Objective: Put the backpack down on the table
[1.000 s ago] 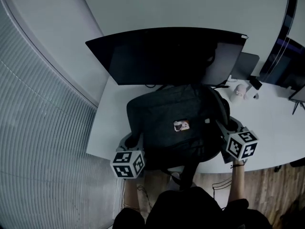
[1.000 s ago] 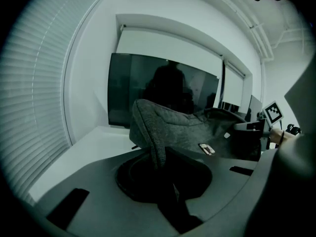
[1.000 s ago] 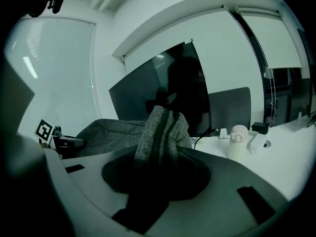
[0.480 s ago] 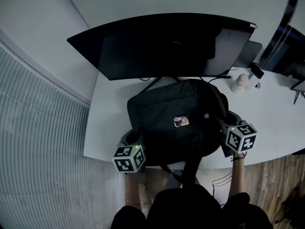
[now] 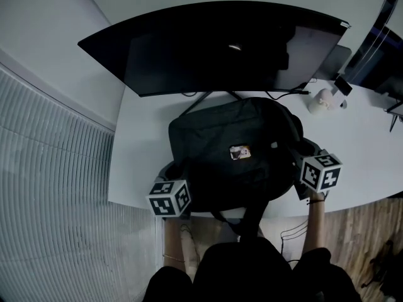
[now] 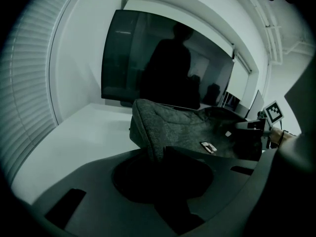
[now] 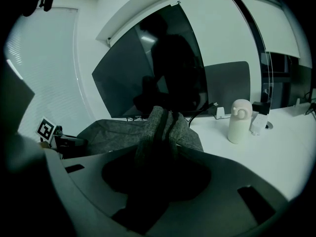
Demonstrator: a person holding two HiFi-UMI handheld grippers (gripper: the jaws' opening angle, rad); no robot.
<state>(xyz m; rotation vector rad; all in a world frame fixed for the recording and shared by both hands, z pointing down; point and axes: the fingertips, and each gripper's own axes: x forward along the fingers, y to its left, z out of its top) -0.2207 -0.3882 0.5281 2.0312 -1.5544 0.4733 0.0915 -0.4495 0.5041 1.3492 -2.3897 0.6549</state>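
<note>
The left tongs (image 6: 157,154) have a fold of fabric from the left edge of the backpack (image 5: 233,150) between their jaws, which are opening; the cloth runs down into the gap. The right tongs (image 7: 155,149) are clenched on a bunched fold at the bag's right side. In the head view the two tools sit at opposite sides of the bag, near the front edge of the bench (image 5: 141,143), with their marker cubes toward the person. The backpack lies on the white bench with its broad face up, a small tag showing on it, and a strap hangs over the front edge. Behind it stands a wide dark monitor (image 5: 214,49). A white flask (image 7: 239,121) stands further right, apart from the bag.
</note>
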